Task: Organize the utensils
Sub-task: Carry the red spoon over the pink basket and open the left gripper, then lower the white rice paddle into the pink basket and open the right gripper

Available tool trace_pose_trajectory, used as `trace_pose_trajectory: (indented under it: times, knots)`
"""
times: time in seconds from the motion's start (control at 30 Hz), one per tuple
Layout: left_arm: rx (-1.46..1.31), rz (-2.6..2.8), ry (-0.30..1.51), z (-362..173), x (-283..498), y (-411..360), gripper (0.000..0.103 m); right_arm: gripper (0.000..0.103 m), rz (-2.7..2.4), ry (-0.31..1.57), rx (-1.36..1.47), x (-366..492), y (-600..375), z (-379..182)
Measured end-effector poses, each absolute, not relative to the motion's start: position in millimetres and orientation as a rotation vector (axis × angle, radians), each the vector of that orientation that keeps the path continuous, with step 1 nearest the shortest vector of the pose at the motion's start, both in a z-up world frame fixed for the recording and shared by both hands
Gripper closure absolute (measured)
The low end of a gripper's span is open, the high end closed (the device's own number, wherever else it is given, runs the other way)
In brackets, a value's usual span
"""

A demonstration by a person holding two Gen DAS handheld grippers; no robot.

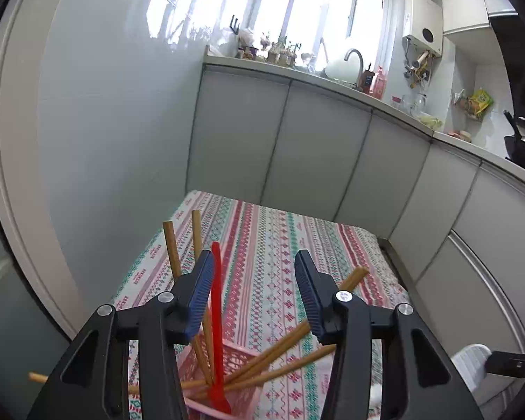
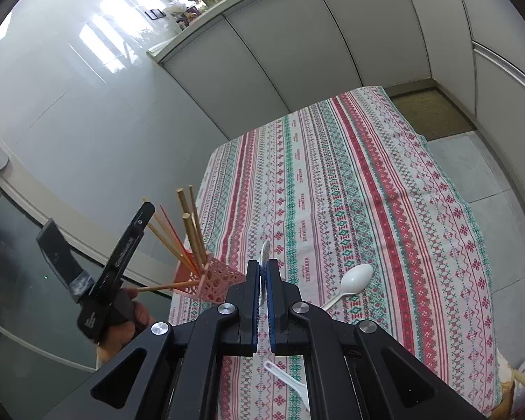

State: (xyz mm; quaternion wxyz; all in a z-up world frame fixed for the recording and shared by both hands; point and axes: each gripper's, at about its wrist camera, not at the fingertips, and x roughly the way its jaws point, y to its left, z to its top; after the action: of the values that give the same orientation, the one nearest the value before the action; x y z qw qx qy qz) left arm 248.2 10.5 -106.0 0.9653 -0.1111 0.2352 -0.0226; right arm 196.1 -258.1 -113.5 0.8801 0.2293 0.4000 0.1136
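Note:
A pink lattice holder (image 1: 241, 357) stands near the table's left edge with several wooden chopsticks (image 1: 173, 248) fanned out in it. A red plastic utensil (image 1: 216, 315) stands upright in the holder. My left gripper (image 1: 253, 255) is open above the holder; the red handle lies by its left pad, clear of the right one. In the right wrist view the holder (image 2: 217, 276) shows left of my right gripper (image 2: 262, 264), which is shut on a thin white utensil (image 2: 264, 250) seen edge-on. A white spoon (image 2: 353, 280) lies on the cloth.
A patterned tablecloth (image 2: 367, 192) covers the table. Another white utensil (image 2: 283, 381) lies under the right gripper. A hand (image 2: 122, 329) holds the left tool, one of whose fingers (image 2: 129, 241) stands beside the holder. Grey cabinets (image 1: 315, 147) and a wall ring the table.

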Motion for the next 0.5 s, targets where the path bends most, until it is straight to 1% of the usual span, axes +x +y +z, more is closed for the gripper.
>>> trace_pose_trajectory:
  times: [0.07,0.1,0.17,0.23,0.37,0.5]
  knots:
    - [-0.227,-0.068,0.504,-96.7,238.4,12.0,0.050,0.099,0.241,0.818,0.474,195.1,-254.7,-110.2]
    - [-0.221,-0.071,0.522,-91.6,232.5,12.7,0.045,0.099,0.245,0.811,0.470,194.6,-252.7,-108.2]
    - [-0.195,-0.074,0.570,-85.0,219.9,12.8,0.038,0.099,0.251,0.796,0.463,193.7,-248.8,-104.6]
    - [-0.163,-0.084,0.617,-80.1,206.6,12.9,0.037,0.099,0.254,0.778,0.453,192.7,-244.6,-100.9]
    - [-0.096,-0.111,0.693,-78.2,172.5,16.6,0.029,0.099,0.256,0.754,0.438,192.1,-236.9,-96.4]
    - [-0.030,-0.197,0.795,-89.6,147.7,26.5,0.029,0.099,0.267,0.748,0.446,193.5,-230.5,-96.3]
